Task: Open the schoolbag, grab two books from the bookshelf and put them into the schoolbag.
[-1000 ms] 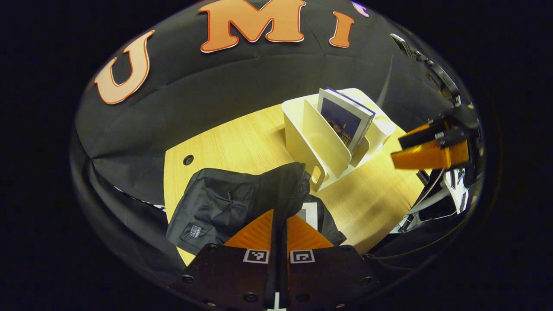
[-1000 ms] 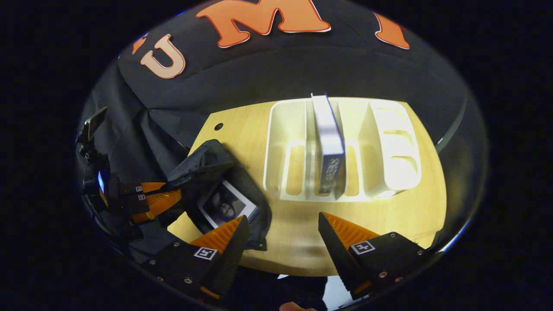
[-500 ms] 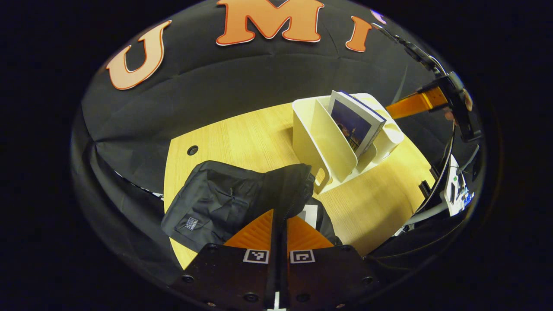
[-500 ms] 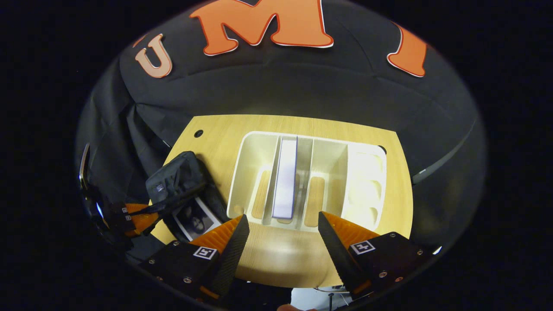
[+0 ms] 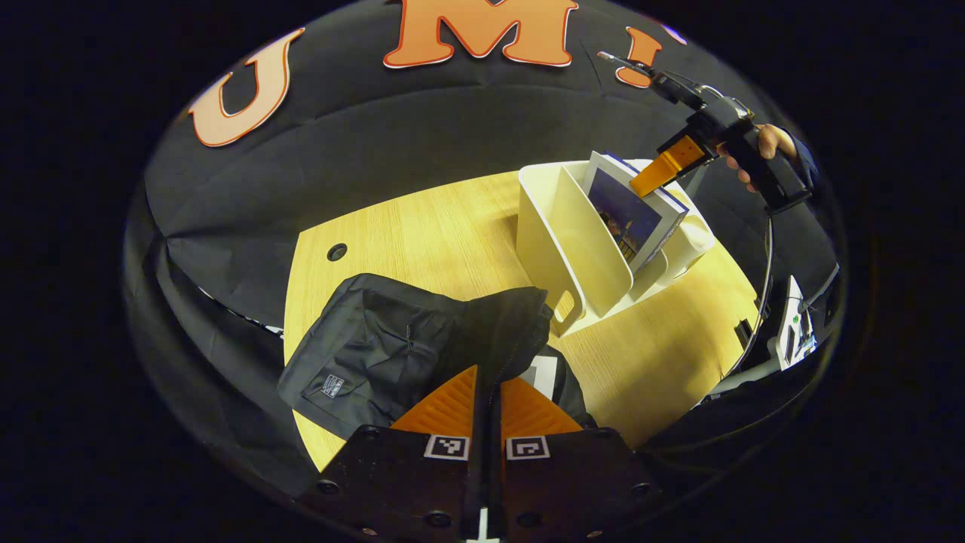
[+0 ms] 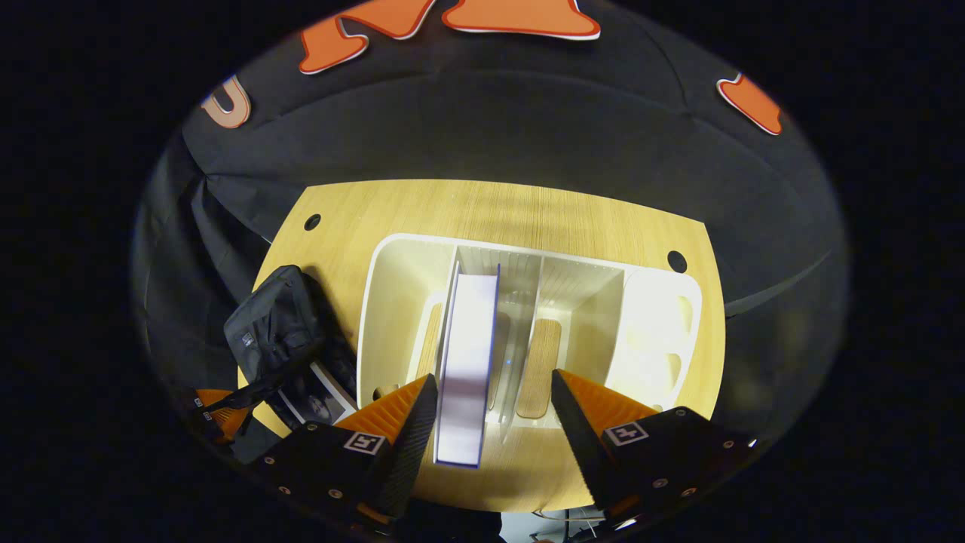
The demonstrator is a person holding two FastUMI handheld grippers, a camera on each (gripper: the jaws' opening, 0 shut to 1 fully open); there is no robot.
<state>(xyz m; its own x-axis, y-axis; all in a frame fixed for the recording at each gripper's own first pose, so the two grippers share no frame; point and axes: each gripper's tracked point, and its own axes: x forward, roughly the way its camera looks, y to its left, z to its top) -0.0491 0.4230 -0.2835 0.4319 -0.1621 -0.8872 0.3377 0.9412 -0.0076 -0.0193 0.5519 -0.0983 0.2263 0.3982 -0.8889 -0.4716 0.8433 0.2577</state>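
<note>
In the left gripper view my left gripper (image 5: 488,375) is shut on the raised flap of the black schoolbag (image 5: 392,347), holding it open. A book's white corner (image 5: 541,372) shows inside the bag. The cream bookshelf (image 5: 573,249) stands on the table with a blue-covered book (image 5: 632,219) leaning in a slot. My right gripper (image 5: 663,162), held by a hand (image 5: 769,142), hovers at that book's top. In the right gripper view my right gripper (image 6: 490,411) is open, looking down, and the book's top edge (image 6: 467,354) lies between its fingers, close to the left finger (image 6: 403,411).
The wooden table (image 6: 490,207) has cable holes near its back corners (image 6: 677,261). The bookshelf's right slots (image 6: 656,317) hold no books. The schoolbag (image 6: 275,332) lies left of the shelf, with my left gripper (image 6: 215,403) at its near edge. Black cloth surrounds the table.
My right gripper rose from the table's front edge to above the bookshelf and closed in on the standing book, which now sits between its open fingers. The left gripper kept hold of the flap.
</note>
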